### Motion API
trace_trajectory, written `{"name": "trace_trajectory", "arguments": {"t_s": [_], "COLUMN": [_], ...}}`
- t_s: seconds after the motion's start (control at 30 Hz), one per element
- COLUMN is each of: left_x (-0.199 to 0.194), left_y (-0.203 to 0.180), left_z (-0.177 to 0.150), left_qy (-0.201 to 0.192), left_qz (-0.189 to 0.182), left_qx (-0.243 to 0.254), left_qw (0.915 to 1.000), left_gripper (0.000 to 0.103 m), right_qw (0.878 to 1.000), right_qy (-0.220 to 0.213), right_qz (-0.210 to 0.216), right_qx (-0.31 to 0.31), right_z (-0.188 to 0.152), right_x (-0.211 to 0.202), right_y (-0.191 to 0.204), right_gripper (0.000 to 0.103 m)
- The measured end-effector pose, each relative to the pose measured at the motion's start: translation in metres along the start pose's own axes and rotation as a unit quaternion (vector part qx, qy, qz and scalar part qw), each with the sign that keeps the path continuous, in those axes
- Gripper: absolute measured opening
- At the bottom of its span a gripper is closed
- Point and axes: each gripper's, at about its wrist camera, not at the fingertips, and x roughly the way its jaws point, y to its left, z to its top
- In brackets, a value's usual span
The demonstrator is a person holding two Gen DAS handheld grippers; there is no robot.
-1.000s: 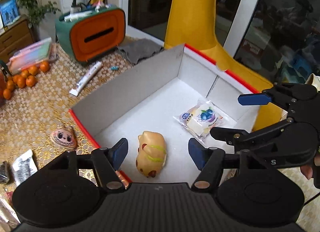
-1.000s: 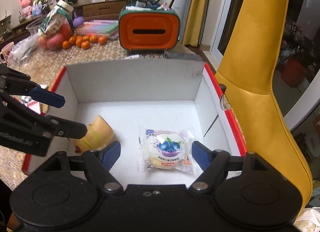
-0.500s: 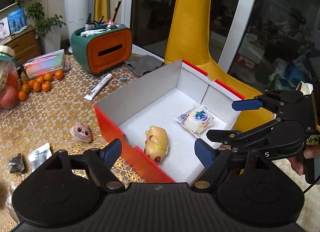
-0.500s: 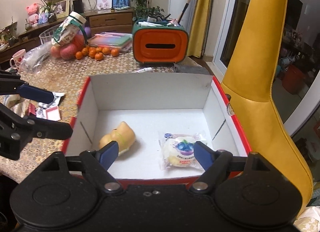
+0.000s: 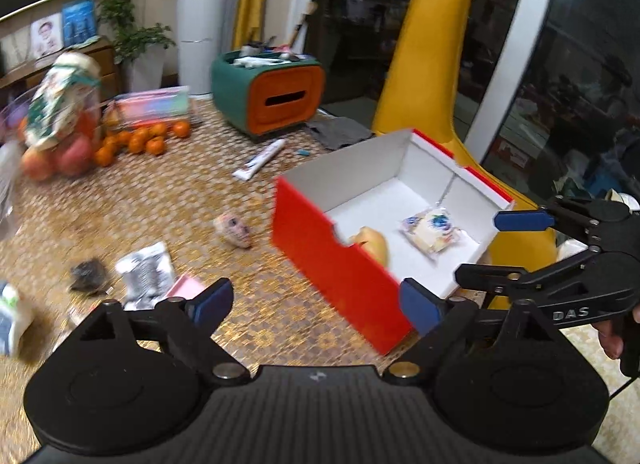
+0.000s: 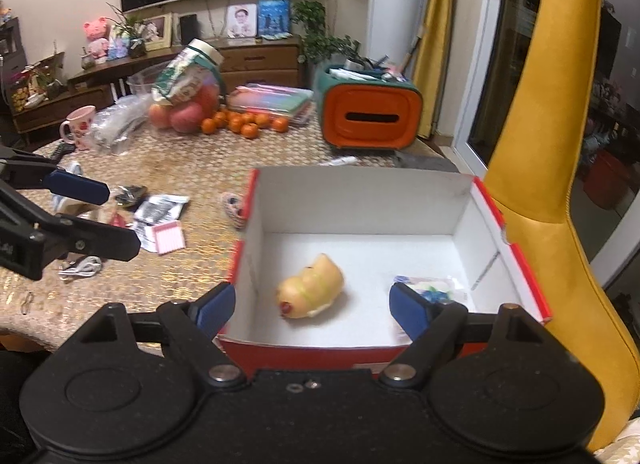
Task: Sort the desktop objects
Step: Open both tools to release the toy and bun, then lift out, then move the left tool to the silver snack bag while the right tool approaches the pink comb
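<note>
Right wrist view: the right tongs (image 6: 311, 306) hang released and empty over the near wall of the red cardboard box with white inside (image 6: 360, 200), where a tan squishy animal toy (image 6: 310, 287) lies at 11 o'clock from a clear-wrapped blueberry snack packet (image 6: 434, 287). Left wrist view shows the left tongs (image 5: 316, 302) also released and empty above the gold-patterned counter (image 5: 180, 200). On it, at 9 o'clock of the box, lie a small pink face toy (image 5: 233, 230) and a black-and-white sachet (image 5: 146, 270).
</note>
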Motion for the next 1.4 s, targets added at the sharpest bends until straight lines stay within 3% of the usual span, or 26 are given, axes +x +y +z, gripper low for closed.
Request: {"name": "trace_trajectory", "arguments": {"t_s": [0.03, 0.07, 0.37, 0.73, 1.13, 1.4], "left_x": [-0.004, -0.008, -0.033, -0.053, -0.05, -0.029], "left_y": [0.006, 0.014, 0.062, 0.091, 0.135, 0.151], "left_z": [-0.004, -0.008, -0.042, -0.077, -0.116, -0.12], "left_qy": [-0.002, -0.005, -0.019, -0.045, -0.036, -0.03], "left_qz": [0.004, 0.008, 0.036, 0.064, 0.084, 0.088], "left_qx": [-0.007, -0.014, -0.063, -0.07, -0.114, -0.098], "left_qw": [1.0, 0.9999, 0.9972, 0.9945, 0.9893, 0.9908], "left_gripper": [0.102, 0.103, 0.103, 0.103, 0.103, 0.103], "right_qw": [1.0, 1.0, 0.999, 0.999, 0.999, 0.999], "right_qy": [-0.004, -0.006, -0.027, -0.029, -0.038, -0.034], "right_qz": [0.003, 0.005, 0.019, 0.029, 0.028, 0.032], "right_qx": [-0.001, -0.001, -0.02, -0.016, -0.016, -0.018], "right_z": [0.0, 0.0, 0.0, -0.004, -0.002, 0.002], "right_x": [-0.001, -0.002, -0.004, 0.012, 0.038, 0.069], "right_y": [0.006, 0.01, 0.057, 0.1, 0.132, 0.144], "right_gripper": [0.084, 0.085, 0.087, 0.092, 0.095, 0.095]}}
